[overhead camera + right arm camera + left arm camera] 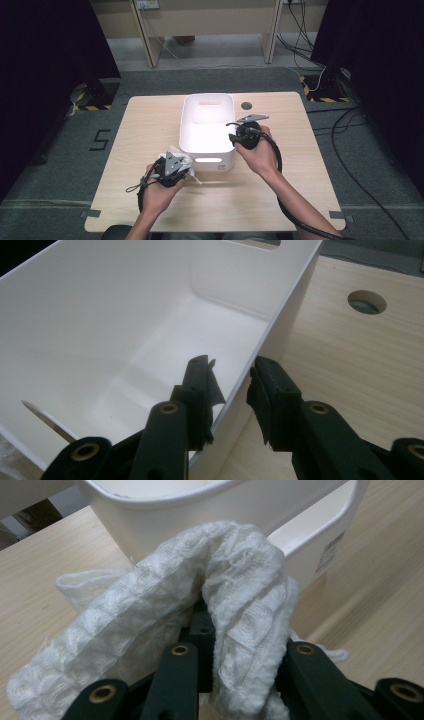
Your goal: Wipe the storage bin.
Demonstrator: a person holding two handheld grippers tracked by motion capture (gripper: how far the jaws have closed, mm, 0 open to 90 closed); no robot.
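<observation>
- Over the table [150, 200], the high view shows the left gripper [176, 167] at the near left, a white cloth [189, 165] bunched at its tip; just ahead and to its right stands the white bin [207, 145].
- The right gripper [236, 140] sits at the bin's right wall, close to the near corner, well apart from the left gripper.
- Along the left gripper view, the left gripper's jaws [235, 665] are clamped tight on the waffle-textured cloth [240, 595], which arches up over them and hangs down on both sides.
- Just beyond the cloth rises the bin's outer wall [200, 515], with bare wood to either side.
- Along the right gripper view, the right gripper [230, 380] straddles the bin's wall [280, 320]: one jaw inside, the other outside.
- Its jaws stand partly apart, a gap showing between each pad and the wall, so nothing is gripped.
- Beyond the outer jaw, a round hole [366, 301] is set in the tabletop.
</observation>
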